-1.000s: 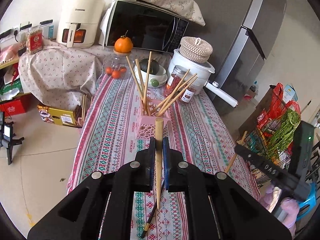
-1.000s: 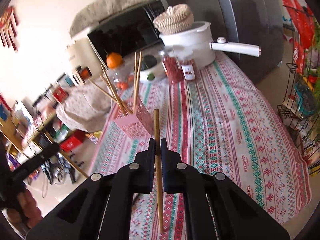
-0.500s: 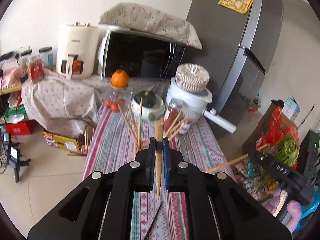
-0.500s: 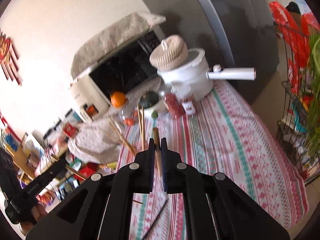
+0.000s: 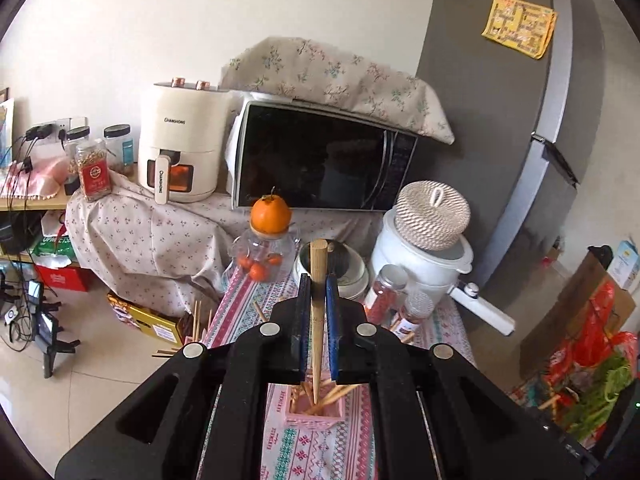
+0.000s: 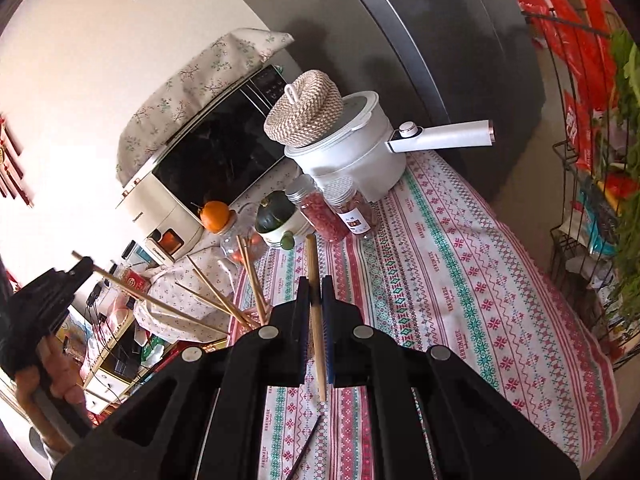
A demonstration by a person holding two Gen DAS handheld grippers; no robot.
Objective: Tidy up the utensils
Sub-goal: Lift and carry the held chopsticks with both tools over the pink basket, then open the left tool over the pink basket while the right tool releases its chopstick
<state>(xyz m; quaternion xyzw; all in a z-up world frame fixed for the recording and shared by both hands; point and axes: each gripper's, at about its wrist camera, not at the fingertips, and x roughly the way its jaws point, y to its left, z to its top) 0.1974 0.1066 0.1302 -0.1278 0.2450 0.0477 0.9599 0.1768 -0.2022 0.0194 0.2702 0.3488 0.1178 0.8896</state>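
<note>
My left gripper (image 5: 317, 286) is shut on a wooden chopstick (image 5: 318, 276), held upright; its lower tip reaches into the pink utensil holder (image 5: 316, 416) below, which holds several chopsticks. My right gripper (image 6: 315, 290) is shut on another wooden chopstick (image 6: 313, 272), its lower tip above the patterned tablecloth (image 6: 460, 280). In the right wrist view the left gripper (image 6: 80, 268) shows at the left with its chopstick slanting down into the bunch of chopsticks (image 6: 224, 304). A dark thin stick (image 6: 306, 446) lies on the cloth below my right gripper.
At the table's far end stand a white pot with a woven lid (image 5: 424, 248), two spice jars (image 6: 340, 212), a bowl with a green squash (image 6: 276, 220), and an orange on a glass jar (image 5: 270, 216). Behind are a microwave (image 5: 320, 164), air fryer (image 5: 180, 152) and grey fridge (image 5: 500, 120).
Both grippers have tilted upward, showing more wall. My left gripper moved over the pink holder, and its chopstick tip now sits in it. The right chopstick stays gripped.
</note>
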